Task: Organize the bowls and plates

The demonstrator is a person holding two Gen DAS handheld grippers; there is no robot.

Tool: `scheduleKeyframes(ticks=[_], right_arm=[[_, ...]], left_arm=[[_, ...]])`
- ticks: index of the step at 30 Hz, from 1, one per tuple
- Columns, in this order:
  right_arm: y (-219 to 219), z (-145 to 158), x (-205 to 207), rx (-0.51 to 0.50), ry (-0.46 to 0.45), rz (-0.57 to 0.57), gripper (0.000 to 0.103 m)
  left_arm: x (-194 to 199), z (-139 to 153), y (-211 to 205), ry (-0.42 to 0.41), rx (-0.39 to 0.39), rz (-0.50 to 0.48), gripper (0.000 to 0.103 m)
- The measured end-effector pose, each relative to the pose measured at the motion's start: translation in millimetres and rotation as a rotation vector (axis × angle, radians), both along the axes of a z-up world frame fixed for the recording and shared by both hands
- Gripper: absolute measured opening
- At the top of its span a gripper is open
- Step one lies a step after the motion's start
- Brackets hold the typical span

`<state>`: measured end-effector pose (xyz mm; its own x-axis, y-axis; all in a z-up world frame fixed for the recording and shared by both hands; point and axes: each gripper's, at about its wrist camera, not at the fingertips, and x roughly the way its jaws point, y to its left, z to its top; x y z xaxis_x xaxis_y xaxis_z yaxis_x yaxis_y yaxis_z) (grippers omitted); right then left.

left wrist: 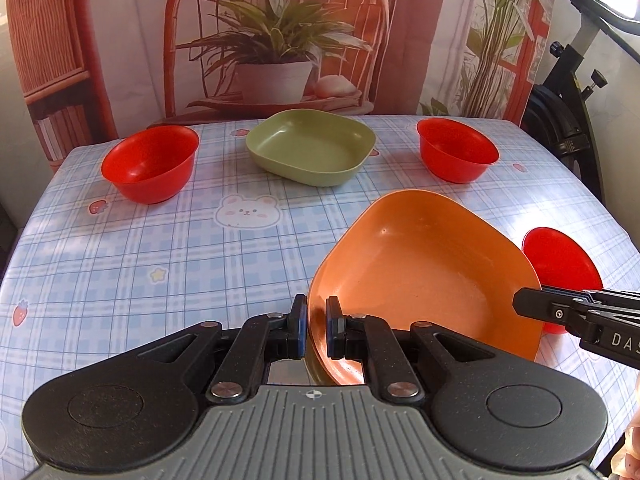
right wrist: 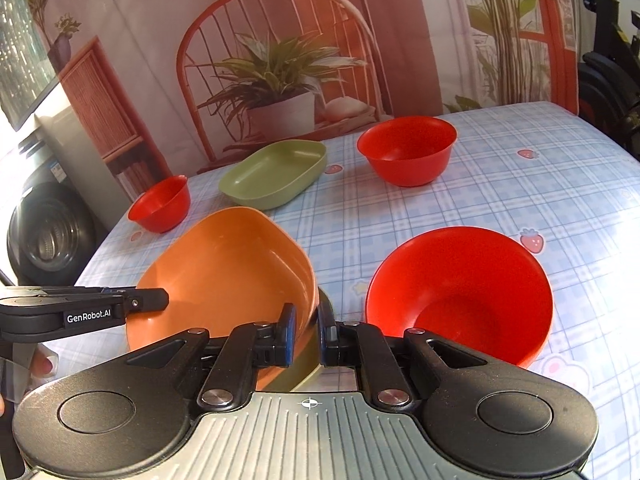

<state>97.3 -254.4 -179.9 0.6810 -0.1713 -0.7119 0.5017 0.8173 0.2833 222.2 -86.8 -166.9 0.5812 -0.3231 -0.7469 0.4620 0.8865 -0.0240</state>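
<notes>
behind the table (left wrist: pixel 120 248) hangs a printed backdrop (left wrist: pixel 280 40) of a potted plant and a rattan chair; the tabletop wears a blue checked cloth with strawberries and a bunny.

both grippers are clamped on opposite rims of 1 orange plate (left wrist: pixel 424 264), which seems to sit on another plate whose olive edge peeks out beneath it. the left gripper (left wrist: pixel 317 332) pinches the plate's left rim, the right gripper (right wrist: pixel 307 334) its right rim, each narrowed down to the thickness of the rim. the plate is tilted and looks lifted off the cloth at the near edge of the table.

ahead, near the far edge, lies the green plate (left wrist: pixel 310 146), empty, between 2 red bowls (left wrist: pixel 150 164) (left wrist: pixel 458 148); a 3rd red bowl (right wrist: pixel 460 292) sits just right of the right gripper. the green plate lies straight forward of both hands and slightly closer to the left one, so stacking likely means carrying forward with both grips level.
</notes>
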Motion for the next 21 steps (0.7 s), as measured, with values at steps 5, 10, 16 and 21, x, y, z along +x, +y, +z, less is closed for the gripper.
scheduleKeyframes(ticks=[5,10,16,21], right_arm=[[-3,-8,2,0.039,0.008,-0.003,0.010],[-5,-11,2,0.044,0.007,-0.013,0.010],[-6,-13,3,0.040,0.021,-0.018,0.012],[-8,-12,2,0.046,0.020,-0.020,0.018]], left_arm=[[2,-7,-1,-0.002,0.038,-0.003,0.010],[2,-13,-4,-0.003,0.058,-0.011,0.010],[1,-19,-4,0.001,0.064,-0.009,0.010],[1,-24,1,0.005,0.061,0.009,0.012]])
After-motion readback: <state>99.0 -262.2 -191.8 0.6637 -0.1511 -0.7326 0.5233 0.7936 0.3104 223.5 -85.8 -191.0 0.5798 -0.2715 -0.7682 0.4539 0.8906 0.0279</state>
